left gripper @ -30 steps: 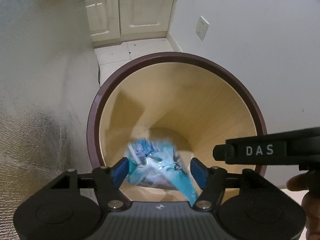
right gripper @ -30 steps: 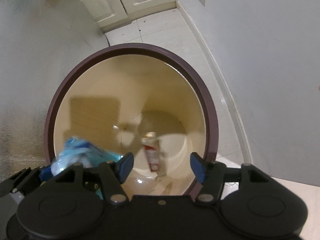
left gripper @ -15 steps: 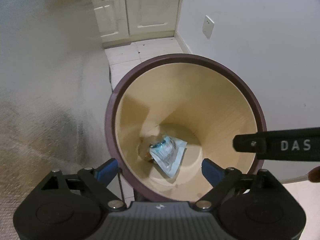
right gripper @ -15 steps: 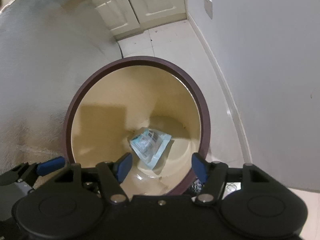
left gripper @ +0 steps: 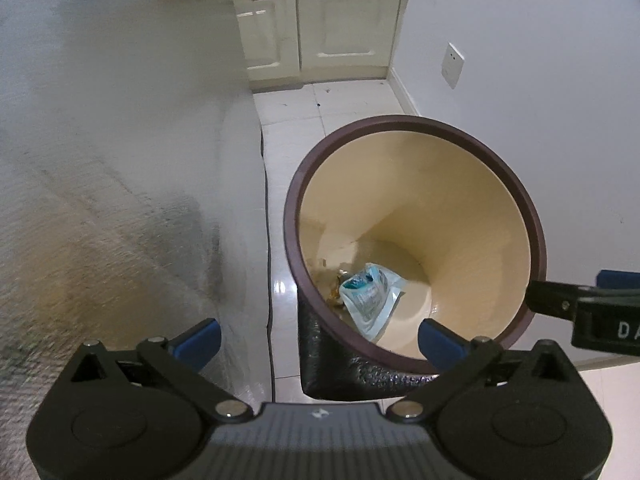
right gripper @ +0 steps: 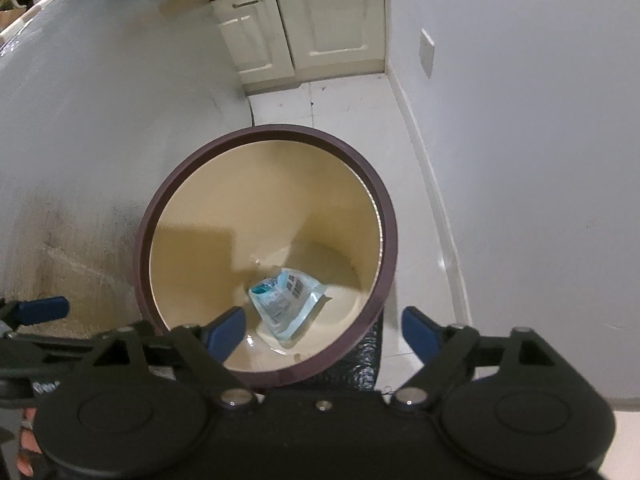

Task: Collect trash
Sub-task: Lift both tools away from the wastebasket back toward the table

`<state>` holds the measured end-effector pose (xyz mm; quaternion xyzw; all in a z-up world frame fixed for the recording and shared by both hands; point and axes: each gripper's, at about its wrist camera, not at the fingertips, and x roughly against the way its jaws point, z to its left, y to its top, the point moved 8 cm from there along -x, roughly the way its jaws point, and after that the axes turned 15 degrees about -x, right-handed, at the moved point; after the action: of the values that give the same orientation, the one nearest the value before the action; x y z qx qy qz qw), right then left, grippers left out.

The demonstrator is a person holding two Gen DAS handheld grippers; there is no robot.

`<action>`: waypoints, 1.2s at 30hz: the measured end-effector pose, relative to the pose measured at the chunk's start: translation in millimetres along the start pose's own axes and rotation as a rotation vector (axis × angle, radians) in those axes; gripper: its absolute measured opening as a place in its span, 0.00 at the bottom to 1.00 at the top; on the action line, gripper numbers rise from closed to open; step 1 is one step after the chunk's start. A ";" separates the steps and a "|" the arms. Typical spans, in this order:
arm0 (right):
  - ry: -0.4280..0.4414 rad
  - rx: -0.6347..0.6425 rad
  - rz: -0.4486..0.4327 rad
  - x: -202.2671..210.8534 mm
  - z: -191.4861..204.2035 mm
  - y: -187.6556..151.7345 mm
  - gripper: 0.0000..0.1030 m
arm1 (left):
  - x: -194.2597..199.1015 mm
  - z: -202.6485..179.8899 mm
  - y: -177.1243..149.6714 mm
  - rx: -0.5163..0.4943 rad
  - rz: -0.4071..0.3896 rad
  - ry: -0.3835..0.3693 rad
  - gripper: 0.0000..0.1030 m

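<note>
With the blue wrapper [left gripper: 370, 294] lying at the bottom of the trash bin [left gripper: 534, 216], both my left hand-held gripper [left gripper: 320, 338] and right hand-held gripper [right gripper: 322, 330] are opening empty, though I might clip the near rim and tip it.

left gripper [left gripper: 318, 340]: black linkage, blue pads, silver pivot screws, ribbed grey housing | right gripper [right gripper: 322, 330]: same build, white lettering on its finger at 3 o'clock, left view

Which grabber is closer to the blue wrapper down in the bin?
Right, slightly. The right gripper hangs over the bin mouth, above the blue wrapper. The left gripper straddles the bin's rim, off to one side. Both jaws are opening, empty.
</note>
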<state>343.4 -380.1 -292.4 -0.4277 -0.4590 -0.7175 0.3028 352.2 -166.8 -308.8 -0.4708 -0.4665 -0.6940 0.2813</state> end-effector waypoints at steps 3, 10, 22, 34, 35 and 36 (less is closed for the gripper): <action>-0.003 0.006 -0.030 10.4 -2.4 -3.1 0.96 | 11.0 1.8 -3.5 0.000 -0.011 0.004 1.00; -0.023 0.017 -0.092 38.5 -10.3 -17.3 1.00 | 41.6 0.1 -14.2 -0.005 -0.062 0.008 1.00; -0.034 0.025 -0.233 115.2 -22.5 -49.1 1.00 | 110.1 -6.1 -37.3 -0.013 -0.197 0.014 1.00; -0.024 0.013 -0.398 202.5 -32.4 -70.2 1.00 | 199.8 -15.0 -57.0 -0.046 -0.389 0.011 1.00; -0.021 0.009 -0.429 217.9 -33.6 -73.7 1.00 | 206.1 -13.6 -57.8 -0.048 -0.403 0.010 1.00; -0.019 0.007 -0.442 223.6 -33.6 -75.0 1.00 | 213.7 -13.1 -59.8 -0.049 -0.420 0.010 1.00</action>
<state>169.3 -390.7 -130.2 -0.3223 -0.5469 -0.7607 0.1355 212.3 -144.1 -137.5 -0.3665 -0.5361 -0.7507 0.1214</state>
